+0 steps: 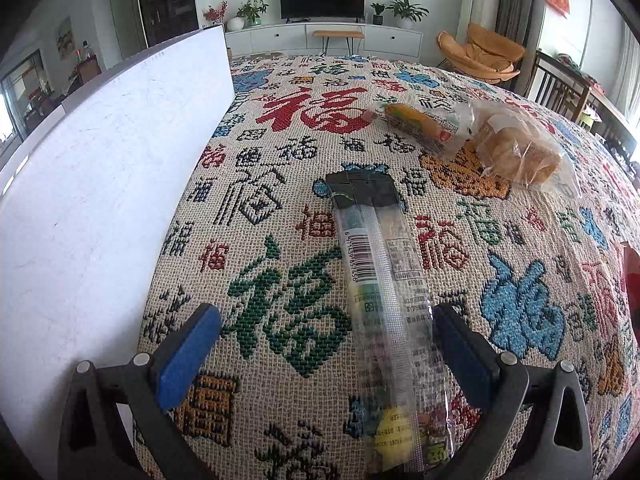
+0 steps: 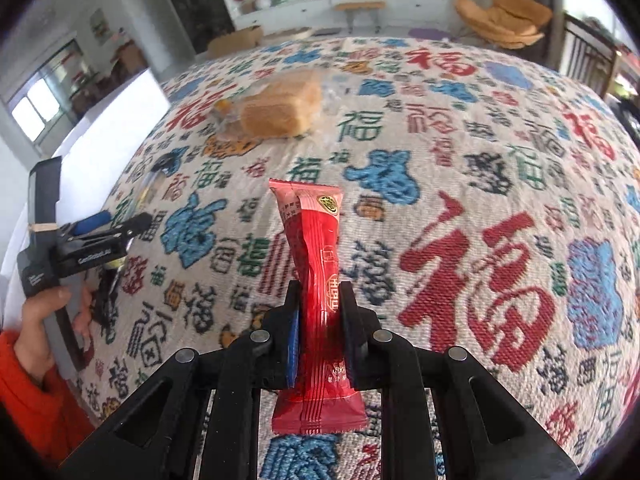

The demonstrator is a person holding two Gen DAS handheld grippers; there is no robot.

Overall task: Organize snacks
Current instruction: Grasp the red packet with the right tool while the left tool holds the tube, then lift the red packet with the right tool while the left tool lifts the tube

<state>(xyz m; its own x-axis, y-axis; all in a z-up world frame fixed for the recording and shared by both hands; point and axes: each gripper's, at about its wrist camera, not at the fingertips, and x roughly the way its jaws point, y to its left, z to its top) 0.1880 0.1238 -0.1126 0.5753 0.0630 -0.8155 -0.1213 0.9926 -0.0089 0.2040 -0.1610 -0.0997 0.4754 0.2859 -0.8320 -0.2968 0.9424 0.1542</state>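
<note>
My left gripper (image 1: 326, 344) is open, low over the patterned tablecloth. A long clear snack packet with a dark end and a barcode (image 1: 380, 280) lies flat between its fingers, nearer the right one. My right gripper (image 2: 319, 332) is shut on a red snack packet (image 2: 316, 280) and holds it above the cloth. A bag of bread (image 1: 516, 148) and a yellow-orange wrapped snack (image 1: 420, 122) lie further back; the bread also shows in the right wrist view (image 2: 280, 108). The left gripper shows at the left of the right wrist view (image 2: 116, 224).
A tall white box wall (image 1: 100, 184) stands along the left side of the table. The tablecloth (image 1: 520, 312) covers the whole table. A red object (image 1: 632, 276) sits at the right edge. Chairs stand beyond the far right.
</note>
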